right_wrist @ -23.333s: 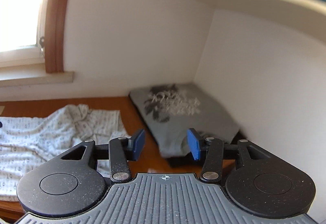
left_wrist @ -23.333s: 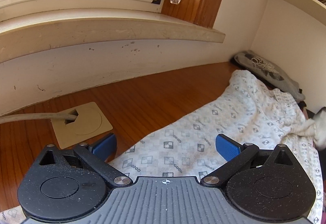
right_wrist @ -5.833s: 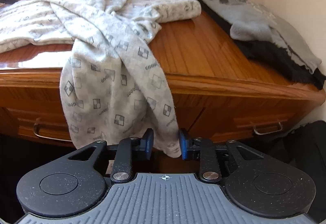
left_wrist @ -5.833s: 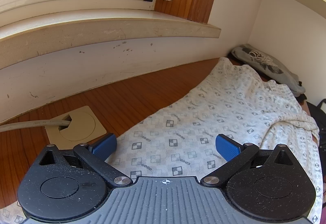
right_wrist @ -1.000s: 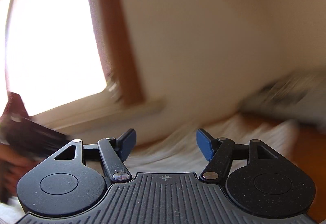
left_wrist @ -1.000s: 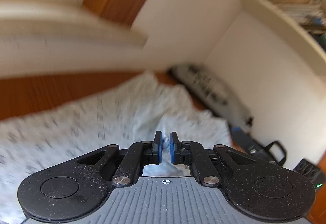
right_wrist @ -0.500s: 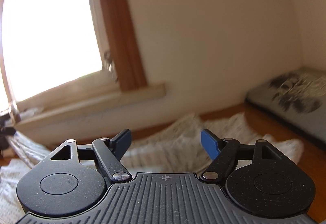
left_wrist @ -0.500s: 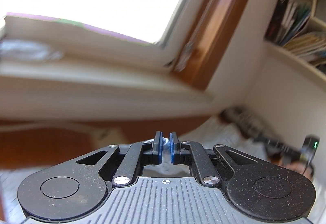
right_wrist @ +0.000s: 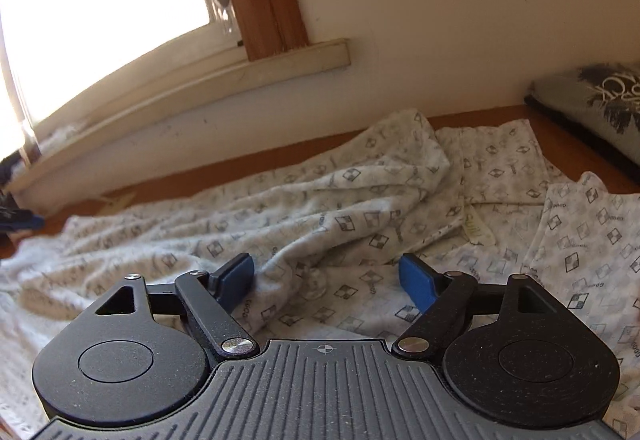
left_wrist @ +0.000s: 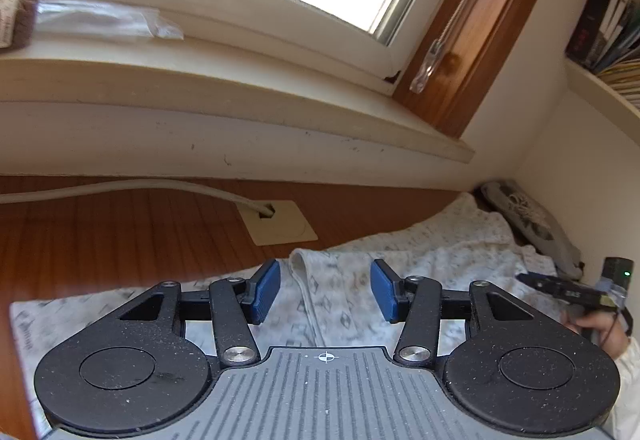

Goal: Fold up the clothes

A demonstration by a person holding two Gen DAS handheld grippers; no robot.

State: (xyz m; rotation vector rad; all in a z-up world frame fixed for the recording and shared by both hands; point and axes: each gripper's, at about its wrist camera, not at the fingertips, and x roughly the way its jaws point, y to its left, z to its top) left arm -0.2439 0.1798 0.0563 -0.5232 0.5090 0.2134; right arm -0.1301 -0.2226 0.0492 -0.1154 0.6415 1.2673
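The patterned white garment (right_wrist: 360,200) lies spread along the wooden desk top (left_wrist: 120,232) under the window sill (left_wrist: 240,112), rumpled, with one long fold or sleeve thrown diagonally across its body and a neck label showing towards the right. Both tools are empty: the left gripper (left_wrist: 325,292) hovers with its blue pads well apart over a hemmed strip of the cloth, and the right gripper (right_wrist: 328,280) is likewise spread wide above the bunched ridge, gripping nothing. The risk from here, as I judge it, is a pinch that gathers more than one layer of the ridge, which would drag the whole garment askew instead of turning one flap; the slack fabric could also slide towards the desk's near edge (that edge is out of view in both cameras). The folded grey printed garment (right_wrist: 600,100) at the far right sits close enough to be nudged. Much is hidden: the gripper bodies cover the near cloth, the left view is smeared there, and whether the draped part is a sleeve or a hem I cannot tell.
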